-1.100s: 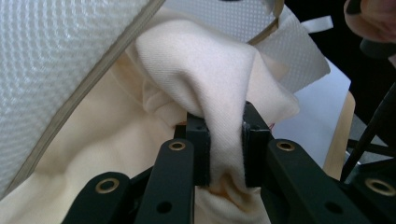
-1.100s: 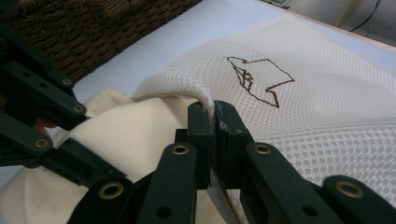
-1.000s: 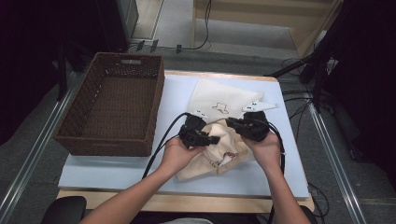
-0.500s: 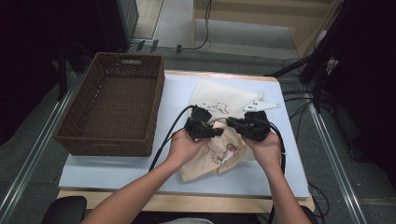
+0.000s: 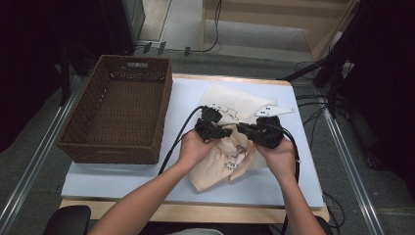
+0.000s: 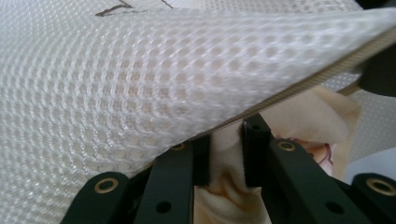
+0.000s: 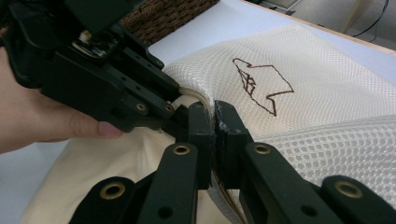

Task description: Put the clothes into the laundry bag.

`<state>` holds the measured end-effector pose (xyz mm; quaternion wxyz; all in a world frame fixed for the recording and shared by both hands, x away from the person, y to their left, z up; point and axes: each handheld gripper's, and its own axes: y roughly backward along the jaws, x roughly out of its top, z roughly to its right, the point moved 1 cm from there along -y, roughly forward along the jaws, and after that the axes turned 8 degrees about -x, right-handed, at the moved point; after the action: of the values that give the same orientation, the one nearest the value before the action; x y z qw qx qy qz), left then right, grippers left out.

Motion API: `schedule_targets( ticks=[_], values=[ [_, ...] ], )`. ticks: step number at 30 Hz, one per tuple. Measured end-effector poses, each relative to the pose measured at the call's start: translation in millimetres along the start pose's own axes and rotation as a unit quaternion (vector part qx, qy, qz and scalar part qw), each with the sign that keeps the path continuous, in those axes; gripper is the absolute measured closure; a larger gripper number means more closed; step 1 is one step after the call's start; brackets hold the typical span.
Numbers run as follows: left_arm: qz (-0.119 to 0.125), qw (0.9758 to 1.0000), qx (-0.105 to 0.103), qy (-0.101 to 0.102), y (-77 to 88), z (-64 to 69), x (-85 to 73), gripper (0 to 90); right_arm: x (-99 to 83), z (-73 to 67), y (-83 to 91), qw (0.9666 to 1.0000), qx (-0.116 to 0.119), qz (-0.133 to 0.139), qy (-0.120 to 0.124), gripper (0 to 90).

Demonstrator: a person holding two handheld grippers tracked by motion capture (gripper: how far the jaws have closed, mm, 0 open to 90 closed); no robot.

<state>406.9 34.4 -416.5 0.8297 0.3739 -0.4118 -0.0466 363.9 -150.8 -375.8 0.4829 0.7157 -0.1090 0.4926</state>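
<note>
Gripping cream cloth [image 6: 224, 154], the left claw [image 6: 225, 149] nears the right claw [image 7: 214, 140], clamped on mesh bag [image 7: 289, 84].

One mesh bag [image 5: 230, 105], one cream garment [image 5: 222, 164], one wicker basket [image 5: 117, 115].

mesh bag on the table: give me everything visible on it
The mesh bag is cream-white, a soft honeycomb net with a woven band along its opening edge and a dark line drawing stitched or printed on one face. It lies on the pale blue table top, right of the wicker basket. The left gripper pinches cream cloth at the bag's mouth; the right gripper clamps the bag's edge. A white tag sits at its far right corner.
</note>
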Motion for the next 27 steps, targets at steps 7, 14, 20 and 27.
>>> schedule_targets(
  ticks=[7,14,20,27],
  values=[
    [-0.004,0.9999,-0.014,0.005,-1.6,-2.5,-2.6,75.9,-1.0,1.2,-1.0,1.0,0.001,-0.002,-0.001,87.8],
    [-0.007,0.9993,-0.038,0.003,7.8,1.4,-5.5,65.2,-1.5,2.8,-1.0,1.0,0.001,-0.001,-0.003,87.8],
    [0.001,0.9986,-0.053,-0.005,18.3,9.7,-8.6,50.2,-1.7,3.6,-1.2,1.0,0.001,-0.003,-0.005,87.9],
    [-0.005,0.9981,-0.059,-0.019,29.3,16.9,-14.3,39.9,-1.9,3.2,-2.1,1.0,0.002,-0.004,-0.004,88.0]
  ],
)
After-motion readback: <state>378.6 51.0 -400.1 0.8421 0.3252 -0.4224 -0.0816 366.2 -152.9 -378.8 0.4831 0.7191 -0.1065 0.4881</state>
